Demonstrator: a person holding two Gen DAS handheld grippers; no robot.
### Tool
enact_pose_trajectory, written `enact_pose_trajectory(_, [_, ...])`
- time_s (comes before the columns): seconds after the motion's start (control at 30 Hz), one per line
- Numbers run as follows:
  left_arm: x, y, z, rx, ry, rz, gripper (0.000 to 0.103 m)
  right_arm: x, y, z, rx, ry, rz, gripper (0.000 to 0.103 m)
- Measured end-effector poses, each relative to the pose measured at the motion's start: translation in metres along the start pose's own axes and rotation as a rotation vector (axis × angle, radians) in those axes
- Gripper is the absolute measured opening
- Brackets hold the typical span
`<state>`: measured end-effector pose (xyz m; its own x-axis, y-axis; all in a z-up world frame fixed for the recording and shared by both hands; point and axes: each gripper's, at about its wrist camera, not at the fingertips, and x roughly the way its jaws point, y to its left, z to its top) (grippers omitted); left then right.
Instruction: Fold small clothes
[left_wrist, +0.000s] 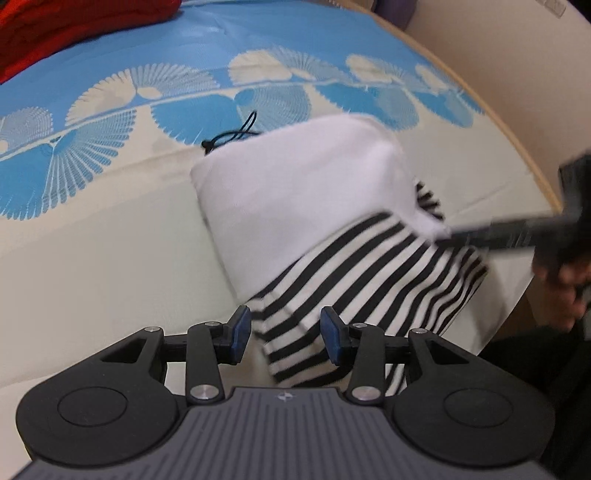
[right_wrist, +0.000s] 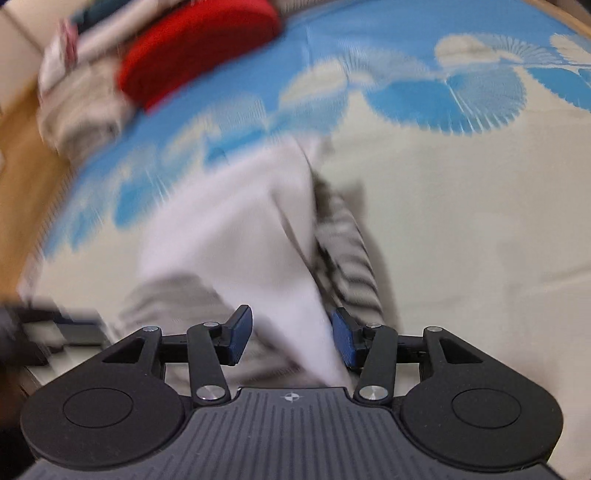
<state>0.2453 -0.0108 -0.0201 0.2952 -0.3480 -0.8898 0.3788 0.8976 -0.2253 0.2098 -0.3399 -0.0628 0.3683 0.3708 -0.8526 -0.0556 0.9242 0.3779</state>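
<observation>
Left wrist view
Left tool (left_wrist: 286, 334): released, both pads apart, hovering just over the near striped edge of the garment; nothing gripped.
Garment (left_wrist: 317, 221): 1 small piece of clothing on the bed (left_wrist: 92, 240), near its right edge; a white section lies folded over a black-and-white striped section, with a black cord (left_wrist: 236, 134) at the far end.
Right tool (left_wrist: 517, 232): blurred, its tip at the white flap's corner.
Risk: the striped corner lies close to the bed edge and could slide off if tugged.

Right wrist view
Right tool (right_wrist: 291, 339): pads spread, white cloth (right_wrist: 240, 236) passing between them; no clamping visible.
Risk: heavy motion blur suggests a fast sweep; with the pads apart, the flap may drop back and undo the fold.
Background: red item (right_wrist: 199, 44) and other laundry (right_wrist: 81, 107), well apart from the garment.
</observation>
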Motion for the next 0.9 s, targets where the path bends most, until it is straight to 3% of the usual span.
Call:
enact_pose_trajectory(0.1, [-0.001,-0.007,0.006,-0.008,-0.024,-0.019,0.046,0.003,-0.007,-0.01,-0.018,0.065,-0.028,0.046])
enact_pose_trajectory(0.13, [-0.002,-0.012,0.008,-0.004,-0.031,-0.025,0.046,0.0,-0.009,-0.012,-0.01,0.066,-0.003,0.019])
enact_pose_trajectory(0.17, [-0.001,-0.015,0.008,-0.001,-0.035,-0.032,0.046,-0.006,-0.011,-0.012,-0.003,0.059,0.043,0.005])
enact_pose_trajectory(0.27, [0.0,-0.026,0.009,0.015,-0.043,-0.069,0.046,-0.033,-0.013,-0.015,-0.003,-0.023,0.14,0.005])
enact_pose_trajectory(0.37, [0.009,-0.04,0.007,0.063,-0.018,-0.13,0.046,-0.05,-0.026,-0.018,0.047,-0.057,0.118,0.004])
enact_pose_trajectory(0.43, [0.025,-0.049,0.002,0.117,0.041,-0.135,0.046,-0.049,-0.035,-0.022,0.073,-0.019,0.08,0.004])
enact_pose_trajectory(0.53, [0.055,-0.061,-0.009,0.228,0.131,-0.059,0.047,-0.03,-0.033,-0.033,0.013,0.102,-0.007,0.004])
enact_pose_trajectory(0.63, [0.059,-0.064,-0.01,0.263,0.132,-0.045,0.048,-0.006,-0.02,-0.042,-0.082,0.217,-0.061,0.004])
enact_pose_trajectory(0.7, [0.05,-0.06,-0.006,0.231,0.126,-0.063,0.048,0.0,-0.014,-0.039,-0.092,0.223,-0.084,0.004])
enact_pose_trajectory(0.8, [0.024,-0.05,-0.002,0.203,0.065,-0.116,0.048,-0.008,-0.009,-0.029,-0.073,0.168,-0.081,0.007])
enact_pose_trajectory(0.9, [0.012,-0.043,-0.007,0.213,0.054,-0.14,0.048,-0.031,-0.006,-0.021,-0.059,0.027,-0.059,0.01])
